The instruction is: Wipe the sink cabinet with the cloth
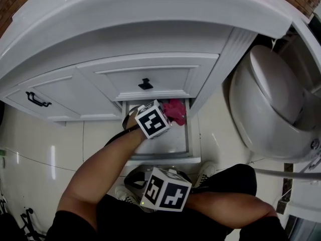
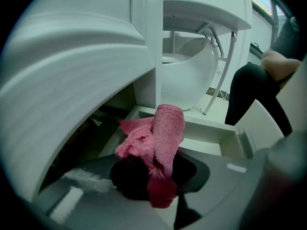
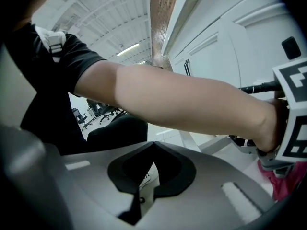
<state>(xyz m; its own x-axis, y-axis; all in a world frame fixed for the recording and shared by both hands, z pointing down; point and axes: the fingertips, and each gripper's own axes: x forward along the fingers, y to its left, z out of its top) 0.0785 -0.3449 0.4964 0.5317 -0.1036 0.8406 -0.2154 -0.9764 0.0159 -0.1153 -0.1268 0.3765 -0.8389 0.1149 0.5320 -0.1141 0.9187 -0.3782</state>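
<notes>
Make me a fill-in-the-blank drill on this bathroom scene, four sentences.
1. The cloth in the left gripper is ___ in colour.
2. The cabinet's bottom ___ is pulled open.
3. The right gripper holds ___.
4. In the head view, a white ___ stands right of the cabinet.

Missing words: pink; drawer; nothing; toilet.

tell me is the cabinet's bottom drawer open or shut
Open. The drawer is pulled out from the sink cabinet, its white inside exposed, and the left claw holds the pink cloth over it.
</notes>
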